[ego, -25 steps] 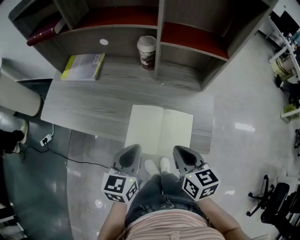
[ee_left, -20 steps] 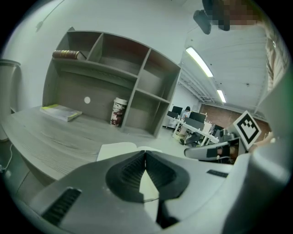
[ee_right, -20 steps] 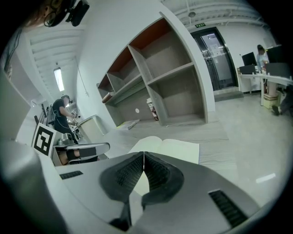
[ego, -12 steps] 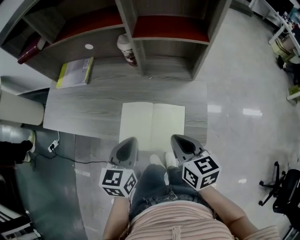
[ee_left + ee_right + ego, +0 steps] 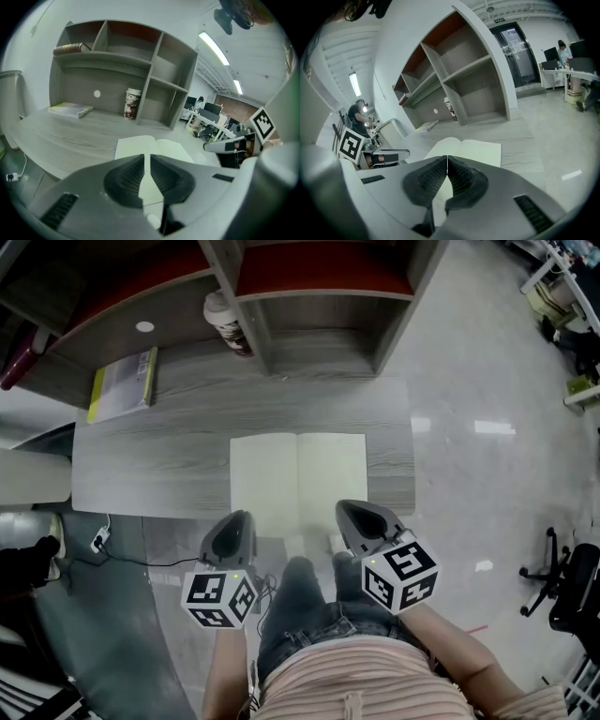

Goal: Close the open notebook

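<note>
Our left claw [image 5: 236, 521] and right claw [image 5: 354, 514] are both clenched on nothing, just short of the open notebook [image 5: 298, 486] lying flat at the bench's [image 5: 141, 465] near edge. Clenched tips might slip off one half and merely shove the notebook away.

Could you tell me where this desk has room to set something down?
On the grey wood desk, the widest bare patch lies left of the open cream-paged notebook, in front of the yellow-green book. Another runs between the notebook and the grey shelf unit. Right of it, only a narrow strip. The lidded paper cup crowds the back.
</note>
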Available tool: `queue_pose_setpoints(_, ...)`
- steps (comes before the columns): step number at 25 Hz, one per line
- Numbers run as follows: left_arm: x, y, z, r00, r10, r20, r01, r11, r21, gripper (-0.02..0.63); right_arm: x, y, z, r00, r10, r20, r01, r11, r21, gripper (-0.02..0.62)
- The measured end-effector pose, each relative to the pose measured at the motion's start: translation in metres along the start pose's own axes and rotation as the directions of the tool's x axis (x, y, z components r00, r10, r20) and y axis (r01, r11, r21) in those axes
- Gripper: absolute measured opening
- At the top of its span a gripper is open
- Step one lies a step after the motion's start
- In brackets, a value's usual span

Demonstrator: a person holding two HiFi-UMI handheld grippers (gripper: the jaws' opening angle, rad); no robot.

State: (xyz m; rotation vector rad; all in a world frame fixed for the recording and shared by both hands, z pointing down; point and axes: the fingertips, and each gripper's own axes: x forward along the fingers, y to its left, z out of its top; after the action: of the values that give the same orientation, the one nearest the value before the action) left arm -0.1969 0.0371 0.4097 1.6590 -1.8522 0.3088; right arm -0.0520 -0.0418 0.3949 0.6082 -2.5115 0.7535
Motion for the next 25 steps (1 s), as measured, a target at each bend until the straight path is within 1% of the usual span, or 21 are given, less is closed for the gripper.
queue_pose_setpoints(2, 0.001, 0.009, -0.01, 0.999, -0.022, -0.034, 0.021, 0.999, -0.029, 0.019, 0.005, 0.002, -0.006, 1.0, -0.024, -0.016, 0.024, 1.0, 0.014, 0.009)
queue_pose_setpoints(5, 0.002, 0.021, -0.025, 0.995, -0.06, -0.085, 0.054, 0.996, -0.073, 0.062, 0.014, 0.008, -0.011, 0.998, -0.053, -0.034, 0.054, 0.998, 0.029, 0.009)
queue_pose_setpoints(9, -0.002, 0.04, -0.044, 0.986, -0.077, -0.147, 0.062, 0.993, -0.098, 0.089, 0.027, 0.019, -0.016, 0.996, -0.08, -0.047, 0.082, 0.996, 0.039, 0.009)
queue_pose_setpoints(11, -0.003, 0.049, -0.053, 0.981, -0.091, -0.172, 0.07, 0.99, -0.125, 0.098, 0.033, 0.022, -0.016, 0.994, -0.096, -0.05, 0.098, 0.994, 0.044, 0.009)
queue_pose_setpoints(14, -0.002, 0.059, -0.07, 0.968, -0.134, -0.214, 0.095, 0.978, -0.184, 0.117, 0.04, 0.026, -0.018, 0.991, -0.122, -0.059, 0.125, 0.991, 0.048, 0.009)
queue_pose_setpoints(17, 0.002, 0.066, -0.083, 0.951, -0.193, -0.243, 0.128, 0.957, -0.262, 0.127, 0.045, 0.029, -0.021, 0.987, -0.144, -0.072, 0.148, 0.988, 0.053, 0.009)
queue_pose_setpoints(21, 0.009, 0.067, -0.095, 0.916, -0.305, -0.26, 0.194, 0.905, -0.378, 0.129, 0.049, 0.033, -0.028, 0.982, -0.165, -0.09, 0.17, 0.983, 0.062, 0.009)
queue_pose_setpoints(23, 0.013, 0.066, -0.098, 0.896, -0.347, -0.275, 0.222, 0.889, -0.4, 0.129, 0.051, 0.035, -0.029, 0.98, -0.173, -0.094, 0.18, 0.982, 0.065, 0.009)
queue_pose_setpoints(25, 0.017, 0.065, -0.101, 0.878, -0.379, -0.292, 0.245, 0.881, -0.405, 0.129, 0.052, 0.036, -0.03, 0.979, -0.181, -0.097, 0.188, 0.98, 0.068, 0.009)
